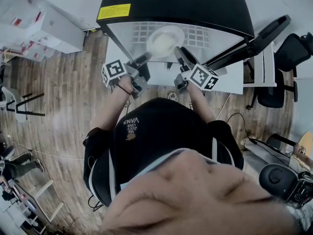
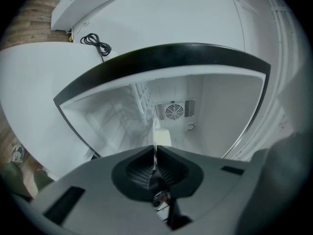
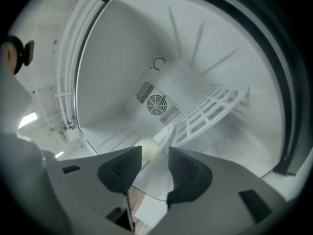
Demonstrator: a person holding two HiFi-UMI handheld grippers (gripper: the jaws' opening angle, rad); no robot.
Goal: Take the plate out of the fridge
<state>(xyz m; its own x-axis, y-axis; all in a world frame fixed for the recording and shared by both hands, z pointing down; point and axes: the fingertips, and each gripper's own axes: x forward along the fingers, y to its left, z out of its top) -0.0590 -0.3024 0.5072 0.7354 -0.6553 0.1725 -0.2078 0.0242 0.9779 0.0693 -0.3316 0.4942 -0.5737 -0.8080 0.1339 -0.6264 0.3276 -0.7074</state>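
One plate, pale and round, is the only thing seen inside the open fridge. It lies over the white wire shelf, and whether it rests on the shelf I cannot tell. A round fan grille sits in the back wall of the fridge.

The left gripper reaches in from the plate's left side. In the left gripper view its jaws are pressed together on the plate's thin rim, which stands edge-on between the dark pads, with the rest of the plate straight ahead of the tips.

The right gripper comes in at the plate's right side. In the right gripper view its jaws stand wide apart. The plate lies just ahead of them in the gap, nearer the left-hand pad, and neither pad presses on it. The wire shelf runs off to the right beyond the tips.
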